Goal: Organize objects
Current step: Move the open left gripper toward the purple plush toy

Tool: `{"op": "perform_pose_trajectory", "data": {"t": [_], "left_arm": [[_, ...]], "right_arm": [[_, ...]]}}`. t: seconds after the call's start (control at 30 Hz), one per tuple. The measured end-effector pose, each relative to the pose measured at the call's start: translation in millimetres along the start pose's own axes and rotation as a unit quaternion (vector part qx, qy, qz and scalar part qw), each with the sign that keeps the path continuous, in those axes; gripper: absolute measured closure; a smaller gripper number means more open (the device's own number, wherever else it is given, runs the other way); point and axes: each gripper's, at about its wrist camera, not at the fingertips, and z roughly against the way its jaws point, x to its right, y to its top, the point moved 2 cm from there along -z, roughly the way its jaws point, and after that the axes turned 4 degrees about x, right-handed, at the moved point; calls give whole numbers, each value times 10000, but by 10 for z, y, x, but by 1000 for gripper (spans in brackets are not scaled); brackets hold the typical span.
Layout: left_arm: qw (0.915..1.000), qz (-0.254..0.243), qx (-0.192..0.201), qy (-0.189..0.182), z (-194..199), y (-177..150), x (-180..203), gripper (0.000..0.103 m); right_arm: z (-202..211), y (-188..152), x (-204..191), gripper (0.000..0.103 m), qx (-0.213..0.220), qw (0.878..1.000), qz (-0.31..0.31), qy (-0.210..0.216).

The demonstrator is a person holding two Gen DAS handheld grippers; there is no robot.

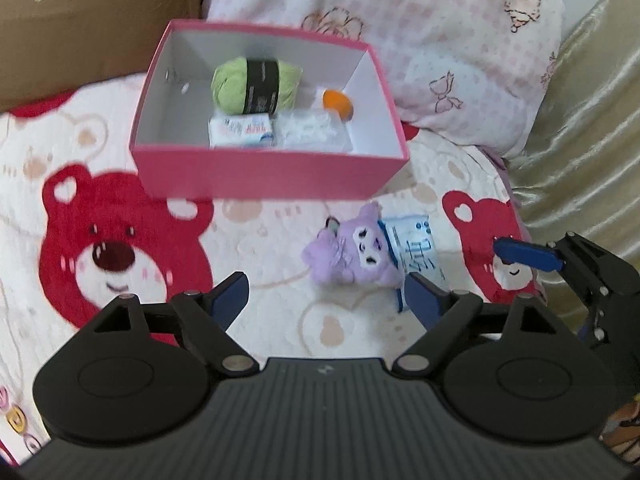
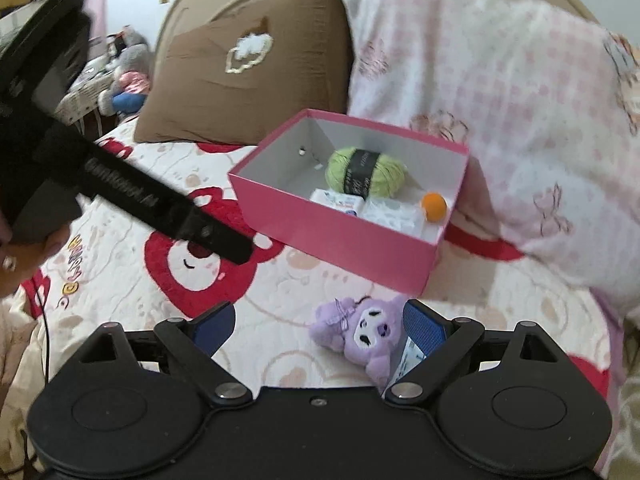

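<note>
Left wrist view: pink box (image 1: 264,178) already holds green yarn (image 1: 256,86), an orange ball (image 1: 337,103); purple plush (image 1: 356,250) on a paper packet (image 1: 416,248) on the bear blanket (image 1: 120,216); both left gripper (image 1: 326,298) and right gripper (image 2: 318,326) gape, nothing held.

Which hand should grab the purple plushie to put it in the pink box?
Probably the right. The right hand-held gripper is open with the purple plushie already between its fingers. The left hand-held gripper is open too, but the plushie sits just beyond its fingertips. The pink box lies straight ahead.
</note>
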Motion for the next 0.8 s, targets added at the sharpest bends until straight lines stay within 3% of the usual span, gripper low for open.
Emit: {"op": "perform_pose_trajectory", "data": {"t": [0.23,0.37,0.6,0.8], "left_arm": [[9999,-1,153,69,-60,-188,-114,18],[9995,-172,273,58,-123,-277,-94,18],[9989,52,456,-47,-281,-368,-120,18],[9992,-28,311,-257,-468,-422,-80,20]], "right_arm": [[-104,-125,31,10,-3,9998,-174,51],[-129,-234,-24,10,187,9997,167,3],[-201,-415,-45,10,362,9988,320,39],[-447,-552,54,10,116,9997,192,17]]}}
